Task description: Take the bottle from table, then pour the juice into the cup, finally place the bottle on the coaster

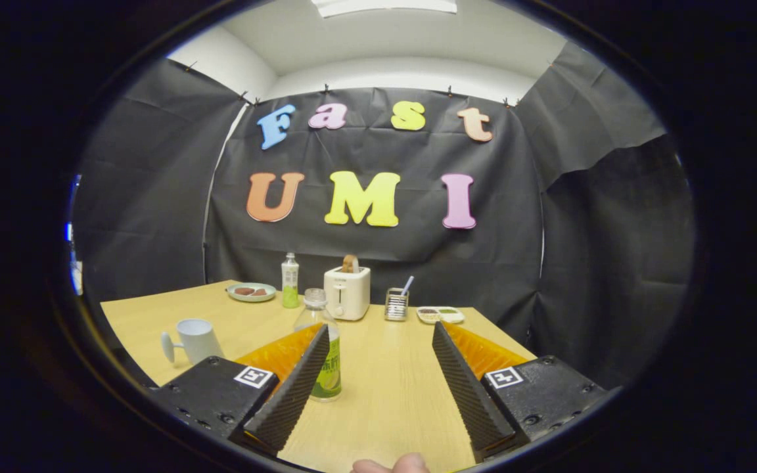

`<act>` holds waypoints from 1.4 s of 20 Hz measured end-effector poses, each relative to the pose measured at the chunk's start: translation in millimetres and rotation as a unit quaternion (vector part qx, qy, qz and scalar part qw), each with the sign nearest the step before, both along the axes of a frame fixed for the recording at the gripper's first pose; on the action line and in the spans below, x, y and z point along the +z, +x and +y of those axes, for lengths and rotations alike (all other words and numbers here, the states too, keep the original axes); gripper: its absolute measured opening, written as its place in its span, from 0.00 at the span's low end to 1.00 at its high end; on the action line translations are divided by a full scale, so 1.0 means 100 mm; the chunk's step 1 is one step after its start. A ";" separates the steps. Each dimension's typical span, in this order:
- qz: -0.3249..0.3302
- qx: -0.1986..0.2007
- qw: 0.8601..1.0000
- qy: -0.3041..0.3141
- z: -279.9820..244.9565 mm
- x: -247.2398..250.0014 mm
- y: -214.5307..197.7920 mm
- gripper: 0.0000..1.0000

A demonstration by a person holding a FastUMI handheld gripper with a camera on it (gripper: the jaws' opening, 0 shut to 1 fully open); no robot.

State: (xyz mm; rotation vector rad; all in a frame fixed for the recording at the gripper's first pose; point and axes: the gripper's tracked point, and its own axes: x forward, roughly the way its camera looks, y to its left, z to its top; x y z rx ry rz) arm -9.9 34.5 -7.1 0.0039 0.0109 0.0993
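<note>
Gripper (376,341) fingers spread wide, bottle (323,348) just ahead by the left one. Cup (196,339) off left, toaster (347,292) and second bottle (290,281) beyond.

**What you can't make out from here**

Your left finger (290,387) covers the lower left side of the bottle (323,351), so its base there is hidden. On the plate (252,292) near the table's (385,394) far left corner, the dark pieces are too small to identify. The same goes for the small tray's (441,315) contents.

bright ceiling panel (384,6) overhead, sharp centre, fisheye-bent edges
</note>
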 end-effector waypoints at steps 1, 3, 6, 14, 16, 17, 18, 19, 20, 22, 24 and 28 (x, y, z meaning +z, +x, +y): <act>0.000 0.001 1.000 0.001 0.01 0.00 0.00 1.00; 0.001 0.009 1.000 0.001 0.03 0.00 0.00 1.00; 0.003 0.018 1.000 0.012 0.05 0.01 0.01 1.00; 0.053 0.033 0.998 0.016 0.08 -0.25 0.17 1.00; 0.061 0.034 0.998 0.008 0.14 -0.33 0.20 1.00; 0.064 0.039 0.997 0.005 0.21 -0.38 0.22 1.00; 0.070 0.046 0.996 0.002 0.28 -0.44 0.24 1.00; 0.075 0.055 0.996 0.001 0.36 -0.48 0.25 1.00; 0.080 0.066 0.995 0.000 0.45 -0.52 0.26 1.00; 0.083 0.080 0.993 0.004 0.58 -0.56 0.28 1.00; 0.086 0.075 0.993 0.006 0.63 -0.58 0.36 1.00; 0.105 0.073 0.992 0.011 0.79 -0.70 0.51 1.00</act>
